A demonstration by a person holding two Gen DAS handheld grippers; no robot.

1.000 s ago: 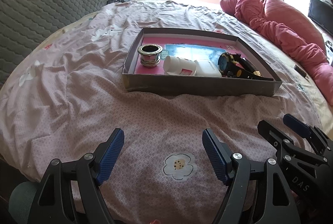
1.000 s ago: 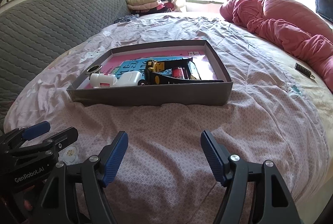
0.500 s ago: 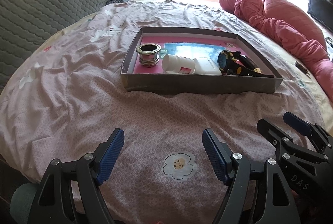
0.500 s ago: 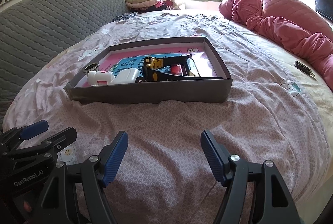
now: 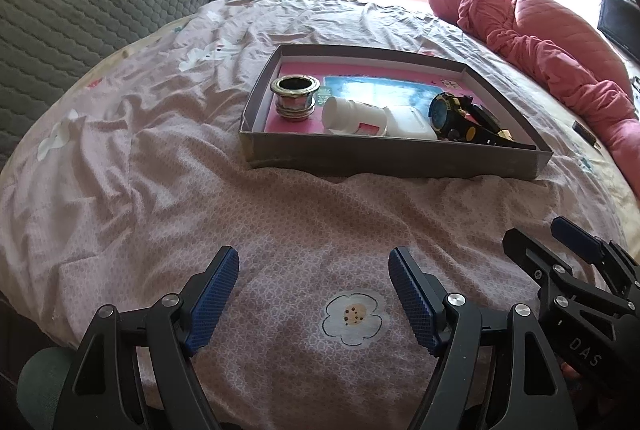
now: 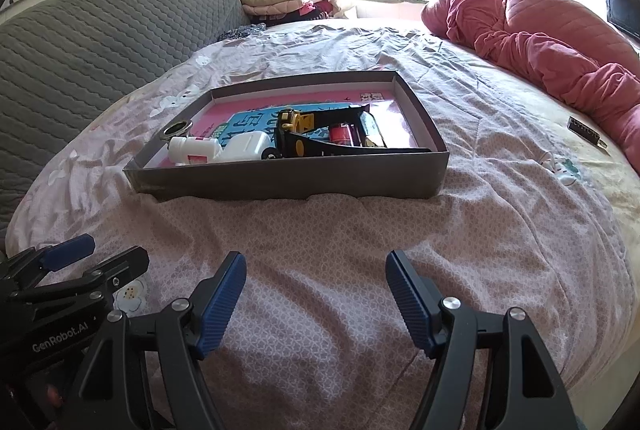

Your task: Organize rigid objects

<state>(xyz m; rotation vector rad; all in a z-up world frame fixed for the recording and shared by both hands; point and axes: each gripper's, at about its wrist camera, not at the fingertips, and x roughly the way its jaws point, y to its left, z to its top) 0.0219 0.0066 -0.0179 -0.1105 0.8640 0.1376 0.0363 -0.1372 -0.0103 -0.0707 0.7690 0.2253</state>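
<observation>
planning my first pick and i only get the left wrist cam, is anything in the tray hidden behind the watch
Observer: Yes. The right wrist view shows a small red cylindrical item lying behind the watch strap, inside the tray.
Operator: ok and are the right jaws free, i only see that tool side on
Observer: The right gripper is open, with nothing between its jaws and only the bedsheet beyond them, short of the tray.
</observation>
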